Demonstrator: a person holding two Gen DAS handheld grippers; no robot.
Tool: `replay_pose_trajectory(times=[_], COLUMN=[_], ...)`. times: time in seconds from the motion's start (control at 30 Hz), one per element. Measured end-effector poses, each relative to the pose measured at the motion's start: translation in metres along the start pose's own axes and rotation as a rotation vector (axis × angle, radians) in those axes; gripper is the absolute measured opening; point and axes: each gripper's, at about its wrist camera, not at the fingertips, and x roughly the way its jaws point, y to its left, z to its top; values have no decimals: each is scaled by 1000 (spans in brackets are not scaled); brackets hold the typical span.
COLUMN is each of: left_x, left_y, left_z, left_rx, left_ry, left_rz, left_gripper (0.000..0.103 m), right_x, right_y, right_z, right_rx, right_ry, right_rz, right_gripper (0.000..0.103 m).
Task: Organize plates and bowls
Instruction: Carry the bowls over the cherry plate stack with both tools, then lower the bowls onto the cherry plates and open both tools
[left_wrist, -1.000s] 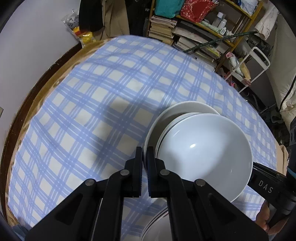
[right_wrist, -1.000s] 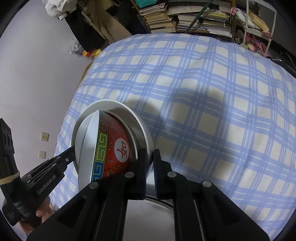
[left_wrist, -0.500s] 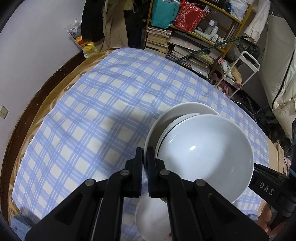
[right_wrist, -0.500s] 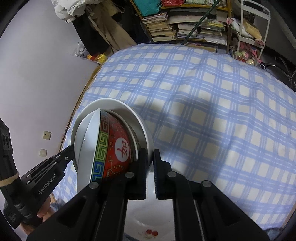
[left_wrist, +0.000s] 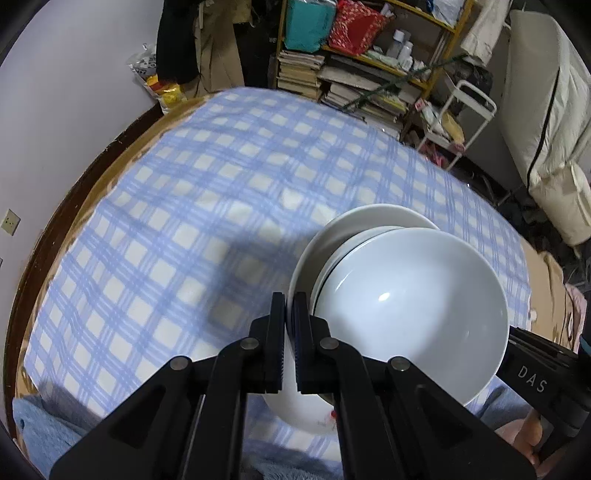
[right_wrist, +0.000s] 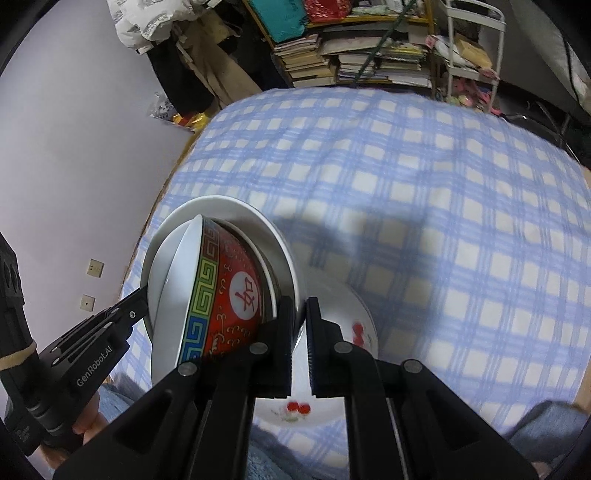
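While the stack of a red-patterned bowl (right_wrist: 225, 295) nested on a white plate (left_wrist: 369, 221) hangs between my two claws, my left gripper (left_wrist: 290, 314) pinches the plate's rim on one side and my right gripper (right_wrist: 301, 317) is clenched on the opposite rim. Below my fingertips, a second white plate with red cherries (right_wrist: 354, 354) lies on the blue checked cloth (right_wrist: 424, 184). Beyond the cloth stands a cluttered bookshelf (left_wrist: 354, 74).

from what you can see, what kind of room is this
Most likely a lived-in room at home, used partly for storage. A blue checked cloth covers the surface, shelves behind are crammed with stacked books and bags, and clothes hang against the wall.
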Motion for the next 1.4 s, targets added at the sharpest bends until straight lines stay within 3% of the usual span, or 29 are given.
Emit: replay_pose_trajectory(times=[0.27, 0.67, 1.1, 1.17, 1.3, 1.4], left_x=[19, 52, 52, 48, 45, 38], left_y=[-9, -3, -6, -7, -6, -4], left_z=[-30, -44, -43, -43, -46, -49], left_rx=[29, 29, 59, 67, 62, 60], left_ry=[56, 152, 128, 107, 108, 85], left_rz=[33, 68, 79, 77, 69, 99], left_gripper=[2, 2, 3, 6, 8, 14], right_x=[14, 44, 47, 43, 33, 25], right_y=[-22, -22, -27, -31, -32, -35], right_z=[-35, -43, -45, -43, -42, -47], right_rx=[51, 43, 6, 4, -29, -25], right_ry=[29, 80, 103, 95, 58, 44], right_rz=[-13, -61, -39, -10, -33, -6], right_gripper=[10, 10, 9, 8, 9, 9])
